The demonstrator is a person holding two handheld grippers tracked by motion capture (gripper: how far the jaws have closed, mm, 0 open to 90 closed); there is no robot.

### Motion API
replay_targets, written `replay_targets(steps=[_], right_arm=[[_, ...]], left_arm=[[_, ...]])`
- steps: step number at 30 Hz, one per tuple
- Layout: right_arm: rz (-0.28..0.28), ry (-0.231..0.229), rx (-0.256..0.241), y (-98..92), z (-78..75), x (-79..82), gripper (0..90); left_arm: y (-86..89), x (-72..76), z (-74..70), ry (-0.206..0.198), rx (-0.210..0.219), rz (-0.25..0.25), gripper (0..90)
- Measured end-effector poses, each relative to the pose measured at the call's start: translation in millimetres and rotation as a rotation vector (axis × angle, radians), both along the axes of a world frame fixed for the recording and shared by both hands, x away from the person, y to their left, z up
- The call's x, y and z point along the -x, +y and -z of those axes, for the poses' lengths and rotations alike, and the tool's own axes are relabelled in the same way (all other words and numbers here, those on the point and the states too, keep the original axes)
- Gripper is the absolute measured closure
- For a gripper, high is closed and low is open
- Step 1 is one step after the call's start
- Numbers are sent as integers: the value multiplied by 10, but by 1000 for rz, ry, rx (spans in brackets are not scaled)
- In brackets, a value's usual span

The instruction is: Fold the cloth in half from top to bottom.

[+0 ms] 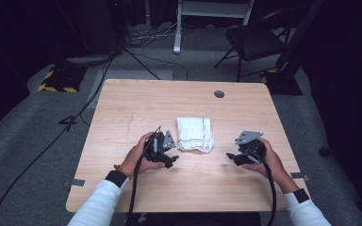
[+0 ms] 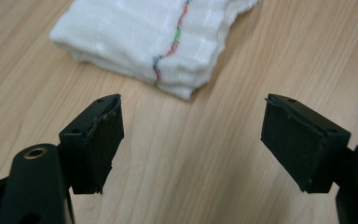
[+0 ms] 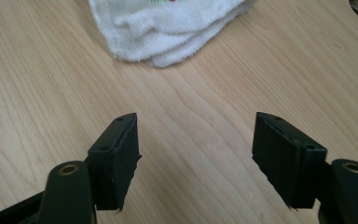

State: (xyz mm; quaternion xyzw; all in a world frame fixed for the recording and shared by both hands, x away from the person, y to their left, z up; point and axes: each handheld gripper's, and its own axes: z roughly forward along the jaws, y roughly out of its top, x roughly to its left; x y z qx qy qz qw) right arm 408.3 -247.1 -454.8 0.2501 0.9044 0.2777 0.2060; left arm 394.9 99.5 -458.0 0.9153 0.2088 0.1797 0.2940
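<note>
Both grippers, left gripper (image 1: 173, 159) and right gripper (image 1: 230, 157), are released with jaws wide apart; the folded white terry cloth (image 1: 195, 134) lies between and just ahead of them, untouched.

No words, numbers or brand marks can be read anywhere. The folded white cloth (image 2: 149, 37) bears only a stitched multicoloured thread line, not lettering. Beyond the desk (image 1: 136, 101), a floor block (image 1: 59, 82) shows yellow-black hazard stripes.
</note>
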Motion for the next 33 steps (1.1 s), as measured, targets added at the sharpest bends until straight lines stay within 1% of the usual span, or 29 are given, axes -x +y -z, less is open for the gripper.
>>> replay_targets(steps=[1,3,4,5,7,9,11,12,14,17,19,21,22,23,24,25,26,27,28,29,30,31,32,33], right_arm=[[0,0,0,0,0,0,325],[13,-7,3,-81,9,60,325],[13,-7,3,-81,9,60,325],[16,-9,5,-105,19,78,324],[28,-8,10,-167,44,145,324],[26,-4,9,-211,67,183,324],[24,-5,19,-250,91,227,321],[24,-2,17,-274,101,245,321],[28,2,3,-322,122,280,319],[34,4,-5,-400,153,323,314],[43,10,-22,-459,169,353,301],[59,12,-53,-535,178,381,290],[67,19,-69,-574,184,393,284],[77,21,-76,-616,189,404,278],[77,21,-76,-616,189,404,278],[85,22,-87,-656,197,414,277],[98,26,-94,-707,205,428,275],[119,23,-98,-776,221,450,269],[134,22,-104,-817,230,463,267],[141,23,-112,-863,243,472,268],[150,28,-116,-910,257,481,270],[150,28,-116,-910,257,481,270],[169,38,-130,-999,296,501,272],[174,43,-136,-1045,315,508,274]], left_arm=[[0,0,0,0,0,0,210],[88,60,26,6,-12,-12,209],[88,60,26,6,-12,-12,207],[121,92,34,0,-17,-19,207],[190,145,45,6,-13,-29,201],[235,190,59,-13,-28,-39,199],[279,237,82,-8,-25,-44,198],[303,261,95,-13,-21,-54,197],[352,300,131,-6,-2,-70,195],[412,368,181,-15,-11,-85,191],[453,408,197,-14,-10,-93,191],[495,454,200,-31,-13,-101,185],[495,454,200,-31,-13,-101,183],[518,475,202,-37,-8,-106,183],[546,490,201,-44,-9,-107,183],[584,515,204,-47,-5,-119,183],[609,524,208,-50,-2,-121,184],[642,540,216,-48,1,-126,184],[712,566,233,-41,10,-139,183],[712,566,233,-41,10,-139,183],[784,594,246,-29,14,-149,183],[784,594,246,-29,14,-149,181],[851,613,265,-11,16,-157,177],[881,623,275,-2,28,-167,170]])
